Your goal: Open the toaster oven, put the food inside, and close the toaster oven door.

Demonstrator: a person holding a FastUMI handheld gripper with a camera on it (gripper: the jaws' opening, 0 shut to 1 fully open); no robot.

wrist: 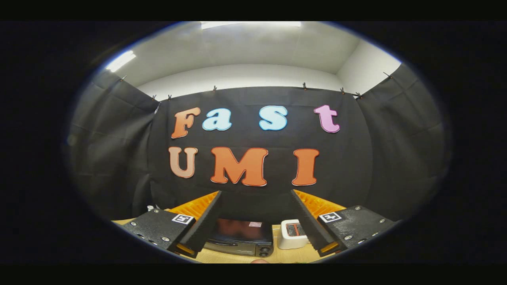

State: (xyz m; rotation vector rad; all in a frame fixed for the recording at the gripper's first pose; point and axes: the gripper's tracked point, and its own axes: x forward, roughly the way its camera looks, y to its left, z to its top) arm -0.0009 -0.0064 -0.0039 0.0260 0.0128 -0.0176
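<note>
Dark glass fronts the toaster oven [241, 236], which sits door shut on the pale wooden desk [237, 258] against the booth's black cloth wall. Just beside the toaster oven's knob side stands a small white toaster [292, 234]. The hand-held gripper [257, 248] hangs released above the toaster oven, its black fingers [204, 223] spread wide and grasping nothing.

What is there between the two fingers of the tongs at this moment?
In the gripper view, the open tongs hold nothing. Beyond the gap stand the toaster oven, door closed, and a small white toaster beside it on the wooden table.
</note>
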